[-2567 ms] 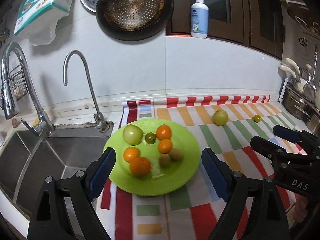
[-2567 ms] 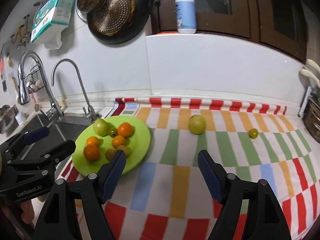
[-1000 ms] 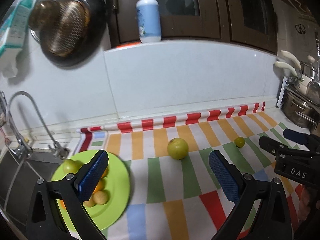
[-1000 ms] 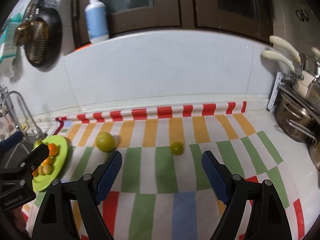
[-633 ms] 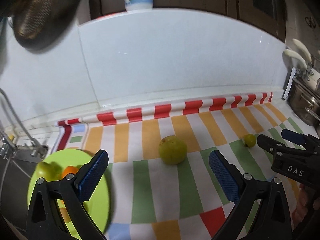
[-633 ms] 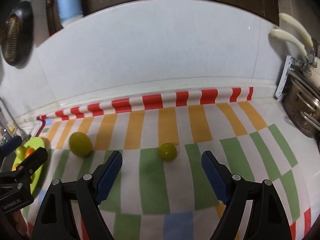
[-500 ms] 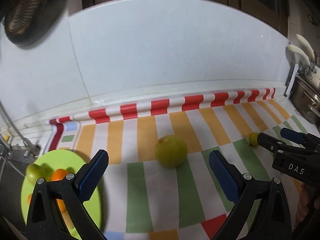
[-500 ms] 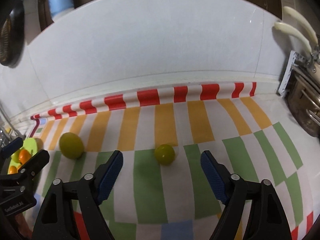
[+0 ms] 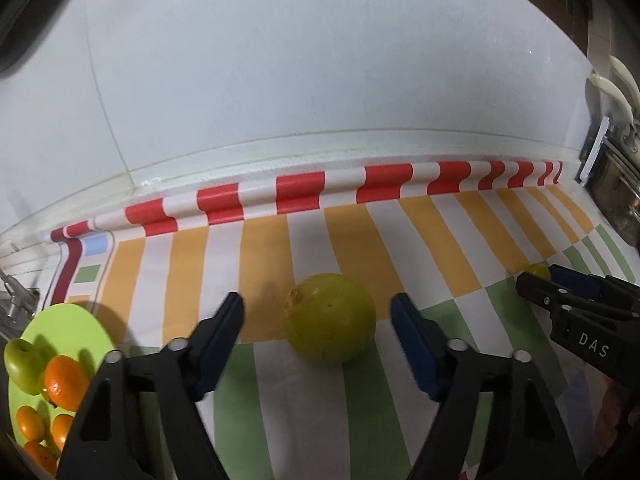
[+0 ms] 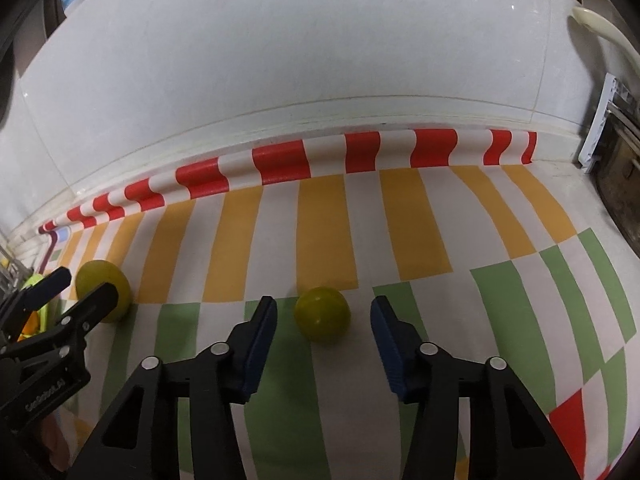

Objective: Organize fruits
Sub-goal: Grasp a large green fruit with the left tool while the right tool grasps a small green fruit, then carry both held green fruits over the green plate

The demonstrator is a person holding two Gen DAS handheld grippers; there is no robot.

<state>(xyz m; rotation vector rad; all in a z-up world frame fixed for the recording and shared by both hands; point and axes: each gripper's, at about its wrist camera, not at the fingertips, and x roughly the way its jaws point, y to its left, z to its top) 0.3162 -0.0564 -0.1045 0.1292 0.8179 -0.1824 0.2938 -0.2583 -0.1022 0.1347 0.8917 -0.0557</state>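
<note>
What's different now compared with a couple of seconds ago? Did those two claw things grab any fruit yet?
Not yet. Both swung away from the green plate and closed in: the left gripper now brackets the large green fruit, the right gripper the small green fruit. Both are open and narrower than before. The fruits on the striped cloth and plate haven't moved.

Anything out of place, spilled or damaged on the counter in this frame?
Two fruits sit loose on the striped cloth, off the lime-green plate: a large yellow-green round fruit between the open left gripper's fingers, and a small olive-green round fruit between the right gripper's. Nothing looks spilled or damaged.
</note>
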